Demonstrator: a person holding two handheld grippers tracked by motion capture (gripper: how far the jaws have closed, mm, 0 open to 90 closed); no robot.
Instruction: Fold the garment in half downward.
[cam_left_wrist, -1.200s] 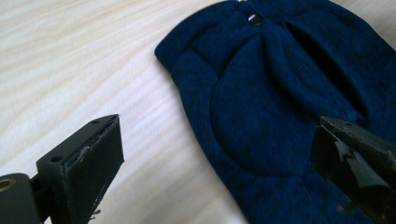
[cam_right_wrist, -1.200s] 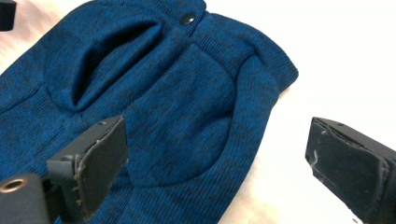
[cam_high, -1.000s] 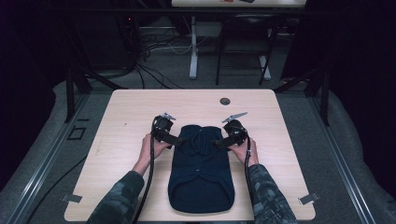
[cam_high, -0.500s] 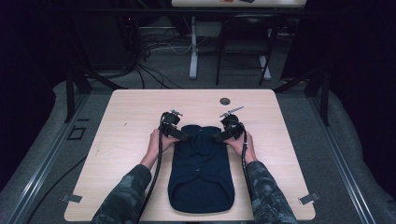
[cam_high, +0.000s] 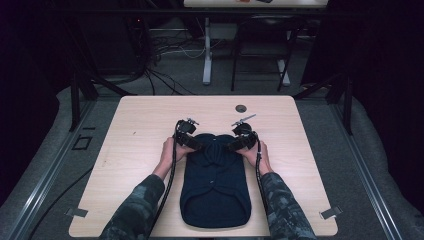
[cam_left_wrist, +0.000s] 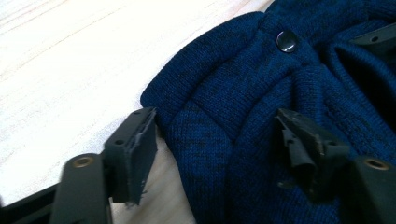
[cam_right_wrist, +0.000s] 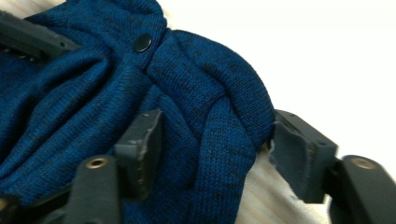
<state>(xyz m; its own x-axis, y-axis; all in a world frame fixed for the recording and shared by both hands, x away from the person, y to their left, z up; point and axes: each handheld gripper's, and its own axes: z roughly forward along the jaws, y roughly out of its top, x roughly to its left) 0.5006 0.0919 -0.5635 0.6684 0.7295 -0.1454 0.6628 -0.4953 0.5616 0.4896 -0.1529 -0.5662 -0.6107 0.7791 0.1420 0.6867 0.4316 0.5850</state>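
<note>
We have both grippers' jaws closing on the soft, limp knit sweater (cam_high: 215, 185), left gripper (cam_left_wrist: 215, 140) and right gripper (cam_right_wrist: 210, 140) straddling its shoulder folds, pads not yet pinching.

Table (cam_high: 150, 125): pale wood.
Round dark grommet (cam_high: 241, 108): in the table, near its far edge.
White post (cam_high: 207, 50): beyond the table.

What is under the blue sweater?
The sweater lies flat on the wooden table, which shows all around it. The part of the table beneath it is covered, so anything there cannot be seen.
</note>
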